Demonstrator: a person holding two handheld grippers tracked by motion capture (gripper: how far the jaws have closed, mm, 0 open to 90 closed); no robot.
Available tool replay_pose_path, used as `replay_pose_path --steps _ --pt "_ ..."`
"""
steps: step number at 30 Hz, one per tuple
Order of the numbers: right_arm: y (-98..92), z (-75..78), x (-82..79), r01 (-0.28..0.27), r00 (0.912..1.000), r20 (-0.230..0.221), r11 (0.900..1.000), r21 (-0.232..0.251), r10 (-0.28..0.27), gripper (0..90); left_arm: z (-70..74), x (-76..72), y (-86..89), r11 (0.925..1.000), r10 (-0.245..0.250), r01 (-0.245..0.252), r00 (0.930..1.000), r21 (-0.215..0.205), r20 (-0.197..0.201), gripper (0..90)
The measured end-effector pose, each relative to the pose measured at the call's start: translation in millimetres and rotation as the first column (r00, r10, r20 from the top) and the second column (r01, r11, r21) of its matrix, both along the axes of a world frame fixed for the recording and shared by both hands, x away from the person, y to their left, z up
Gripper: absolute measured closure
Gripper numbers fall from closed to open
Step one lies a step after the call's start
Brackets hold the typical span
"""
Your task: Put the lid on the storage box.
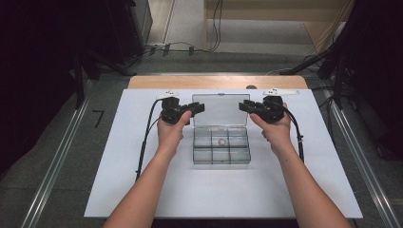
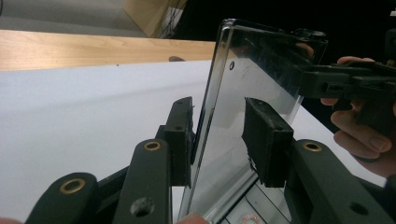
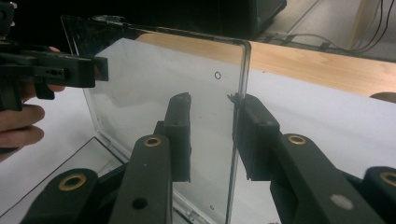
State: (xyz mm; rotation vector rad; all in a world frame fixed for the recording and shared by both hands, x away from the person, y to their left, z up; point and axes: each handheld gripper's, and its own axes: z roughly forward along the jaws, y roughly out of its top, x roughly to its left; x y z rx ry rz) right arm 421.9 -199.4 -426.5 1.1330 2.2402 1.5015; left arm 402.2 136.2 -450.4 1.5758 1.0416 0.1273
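A clear plastic compartment box [image 1: 221, 151] lies on the white mat [image 1: 142, 185], and its lid [image 1: 220, 110] stands upright at the far side. My left gripper [image 1: 196, 109] straddles the lid's left edge. In the left gripper view the lid [image 2: 243, 93] passes between the jaws of the left gripper [image 2: 217, 102]; one pad [image 2: 183, 140] lies by the edge and a gap shows to the other. My right gripper [image 1: 244, 106] straddles the right edge the same way. In the right gripper view the right gripper [image 3: 212, 97] has the lid [image 3: 154, 79] between its jaws, open. A small reddish item [image 1: 221, 141] sits in a middle compartment.
The mat covers a wooden table [image 1: 214, 81] whose bare far strip shows beyond it. Cables trail from both grippers along the person's forearms. Metal rails [image 1: 57, 156] run along both sides of the table, with dark equipment and floor cables farther back.
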Motion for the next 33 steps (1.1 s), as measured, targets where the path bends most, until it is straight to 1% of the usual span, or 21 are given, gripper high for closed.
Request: replay_pose_path --steps 3,6,9,13,17,20,21,23,27,29,33 --pt "-1.3 -0.3 -5.6 -0.009 0.9995 0.03 1.0 -0.005 0.009 66.2 0.5 -3.4 1.1 0.9999 -0.014 0.014 0.9998 0.004 0.012 62.5" --pt "-3.3 -1.3 -10.2 -0.02 0.9985 0.051 1.0 -0.001 0.02 66.2 1.2 -6.5 1.8 0.9997 -0.024 0.024 0.9997 -0.007 0.007 61.7" --pt "-4.6 -1.8 -15.2 -0.023 0.9981 0.057 1.0 0.008 0.022 65.8 0.7 -9.8 3.0 0.9991 -0.037 0.038 0.9993 -0.022 0.009 61.0" --pt "-6.6 -2.4 -21.9 -0.03 0.9973 0.067 0.999 0.016 0.029 65.4 -0.1 -14.4 3.9 0.9983 -0.052 0.052 0.9985 -0.024 0.016 59.9" --pt "-7.7 -3.2 -27.4 -0.035 0.9965 0.077 0.999 0.019 0.033 64.9 -0.3 -18.8 3.3 0.9983 -0.055 0.055 0.9982 -0.021 0.023 58.8" --pt "-8.1 -4.1 -32.4 -0.03 0.996 0.085 0.999 0.022 0.028 64.4 1.2 -22.8 2.1 0.9981 -0.06 0.059 0.9974 0.015 0.041 58.2" --pt "-8.2 -4.4 -33.6 -0.03 0.9958 0.087 0.999 0.024 0.028 64.2 1.3 -24.0 1.5 0.998 -0.061 0.06 0.9969 0.022 0.049 58.1" --pt "-8.9 -5.2 -36.5 -0.033 0.995 0.096 0.999 0.024 0.03 63.8 1.8 -26.8 1.1 0.9974 -0.065 0.063 0.9965 0.035 0.053 57.7" --pt "-9.4 -6.8 -43.3 -0.032 0.9927 0.117 0.999 0.014 0.03 63.6 0.7 -31.1 1.2 0.9969 -0.072 0.07 0.9952 0.037 0.065 56.5" --pt "-10.0 -7.8 -46.2 -0.032 0.992 0.122 0.999 0.012 0.031 63.5 -0.1 -33.3 1.0 0.997 -0.073 0.071 0.9952 0.029 0.066 55.8" --pt "-11.6 -9.9 -51.4 -0.03 0.991 0.131 1.0 0.007 0.029 63.5 -1.3 -37.2 1.9 0.9965 -0.081 0.08 0.994 0.027 0.073 53.9"
